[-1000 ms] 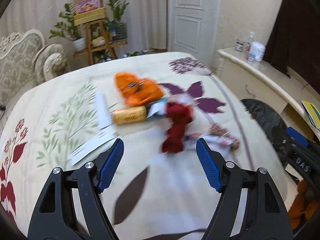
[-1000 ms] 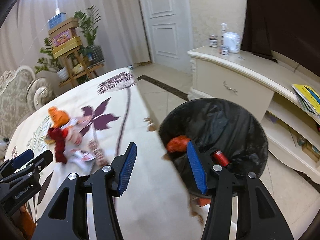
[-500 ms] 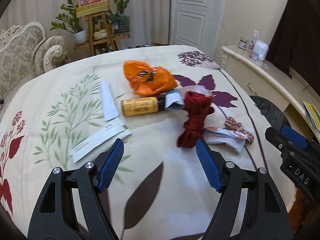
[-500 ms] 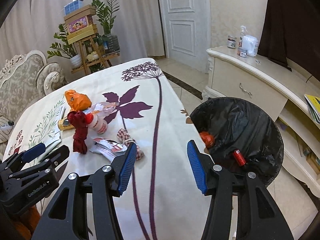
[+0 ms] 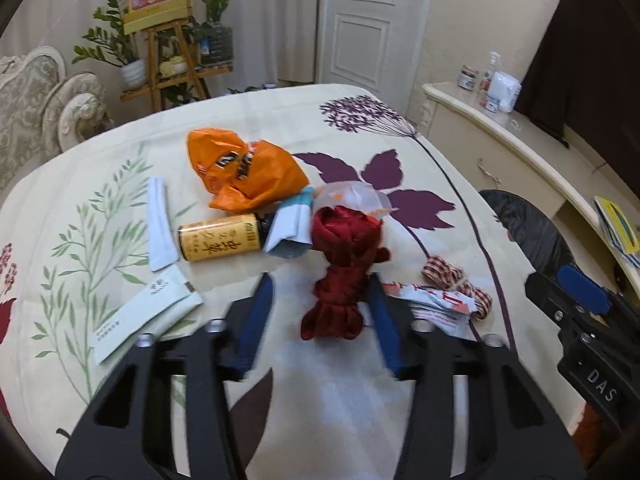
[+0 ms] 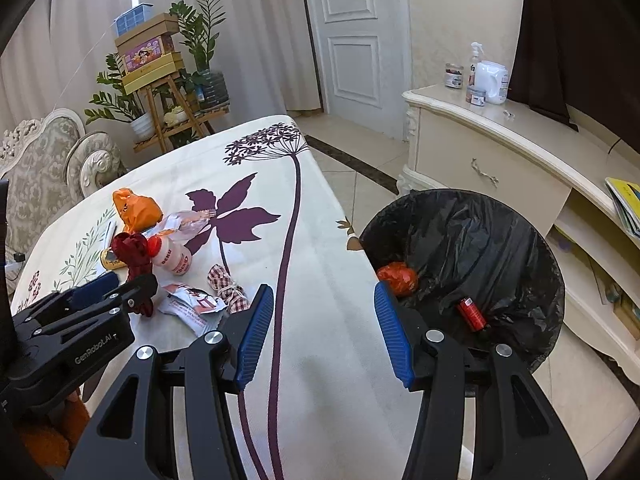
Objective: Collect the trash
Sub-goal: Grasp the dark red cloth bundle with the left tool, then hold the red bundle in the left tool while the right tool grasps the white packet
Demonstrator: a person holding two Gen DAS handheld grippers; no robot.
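Note:
Trash lies scattered on the flowered tablecloth (image 5: 360, 392). A dark red ribbon bundle (image 5: 340, 248) sits between the jaws of my left gripper (image 5: 320, 292), which are closing on it. The right pad is at the bundle's edge and the left pad still stands off it. Beyond lie an orange bag (image 5: 244, 172), a yellow can (image 5: 218, 238), a blue-white wrapper (image 5: 290, 228), a checked ribbon (image 5: 452, 276) and a torn wrapper (image 5: 436, 304). My right gripper (image 6: 323, 292) hangs open and empty over the table's edge beside the black-lined bin (image 6: 552, 264).
Two white paper sleeves (image 5: 160, 224) lie at the left of the pile. A small white bottle with a red cap (image 6: 172, 256) lies by the red bundle. The bin holds a red-orange wad (image 6: 398, 278) and a small red can (image 6: 472, 314). A cream sideboard (image 6: 500, 152) stands behind the bin.
My left gripper has moved forward and down to the red ribbon bundle and its jaws have narrowed around it. The right gripper's view swung from the bin toward the table, then held.

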